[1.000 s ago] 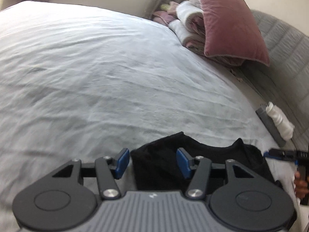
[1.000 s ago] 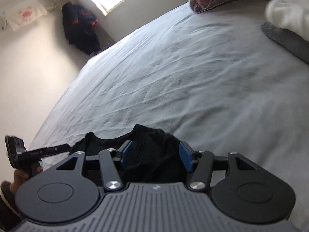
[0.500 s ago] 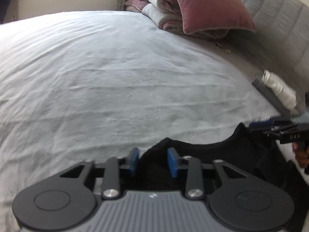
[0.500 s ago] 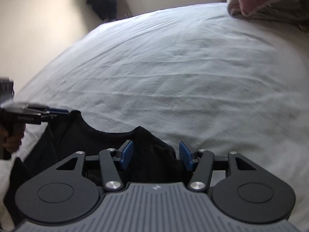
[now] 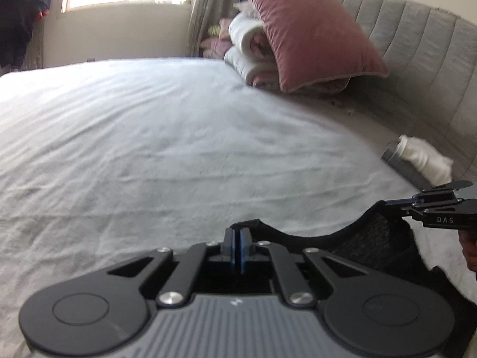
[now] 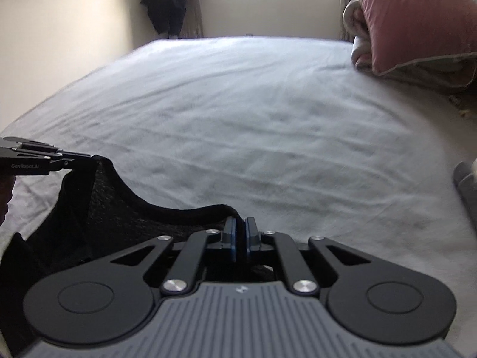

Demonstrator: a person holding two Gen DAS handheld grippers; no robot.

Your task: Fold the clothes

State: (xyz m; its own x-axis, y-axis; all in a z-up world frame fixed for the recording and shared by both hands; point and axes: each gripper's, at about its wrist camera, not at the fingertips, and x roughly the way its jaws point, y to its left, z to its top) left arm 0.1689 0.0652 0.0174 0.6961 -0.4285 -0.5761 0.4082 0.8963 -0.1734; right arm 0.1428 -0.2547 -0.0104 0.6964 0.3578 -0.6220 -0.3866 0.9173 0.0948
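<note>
At near bed (image 5: pixel 179 137) edge, black top (image 6: pixel 125 208) hanging between grippers. Left gripper (image 5: pixel 237 246) pinching one shoulder, right gripper (image 6: pixel 240 240) pinching other, fingers closed on fabric. Risk: thin pinch slipping during lift, top sagging, fold skewing.

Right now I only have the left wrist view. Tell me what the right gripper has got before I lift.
Observer: In the right wrist view, the right gripper has its blue pads shut on the top edge of the black garment.
Operator: Check my left grip from that side.
Observer: Seen side-on, the left gripper pinches the garment's other top corner right at its tips.
Operator: Report what the cloth does under my left gripper.
Observer: It hangs down from the tips in a loose dark fold. Whether it touches the white bed sheet I cannot tell.
</note>
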